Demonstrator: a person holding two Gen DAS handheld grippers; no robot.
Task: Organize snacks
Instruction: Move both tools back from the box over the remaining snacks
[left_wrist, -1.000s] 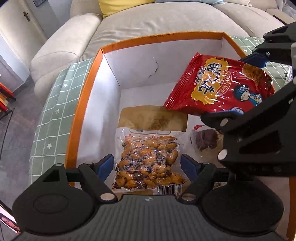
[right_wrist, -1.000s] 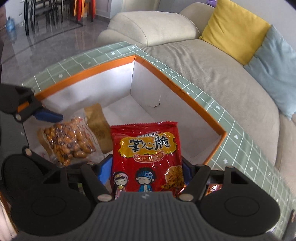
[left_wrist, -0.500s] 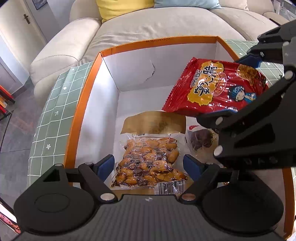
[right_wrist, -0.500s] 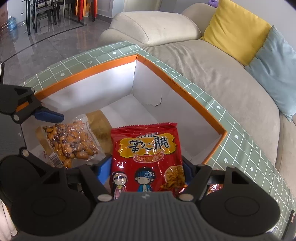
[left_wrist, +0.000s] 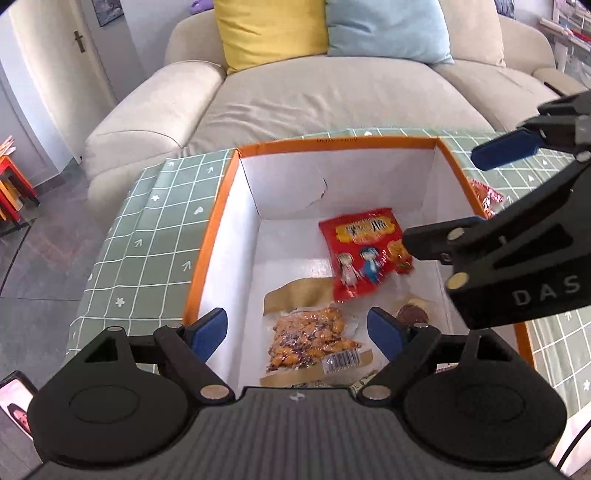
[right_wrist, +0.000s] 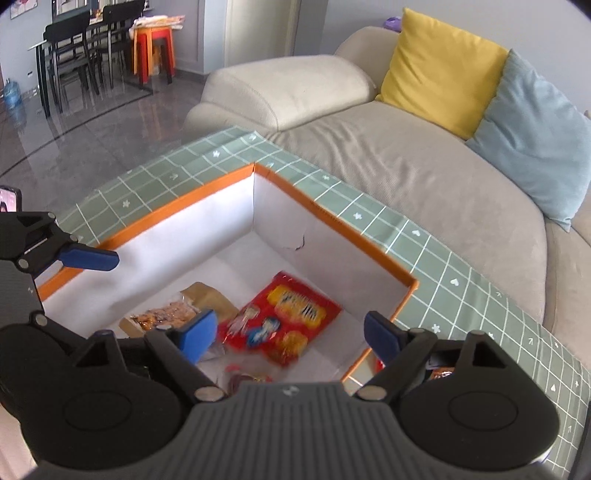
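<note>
In the box (left_wrist: 229, 206), the red packet (left_wrist: 365, 251) lay free at 1 o'clock; my right gripper (right_wrist: 288, 332) jaws, empty, were opening, left gripper (left_wrist: 295, 328) jaws fully spread, empty. Risk: snagging the rim.

sofa (left_wrist: 332, 99) beige | yellow cushion (left_wrist: 269, 33) beside blue cushion (left_wrist: 388, 29) | orange stools (right_wrist: 153, 51)

I have my left gripper (left_wrist: 297, 328) tipped steeply downward, its jaws spreading wider with nothing pinched between the blue pads (left_wrist: 208, 326). My right gripper (right_wrist: 290, 334) sits close on its right side, pitched down at much the same slant, its jaws also parting and gripping nothing.
</note>
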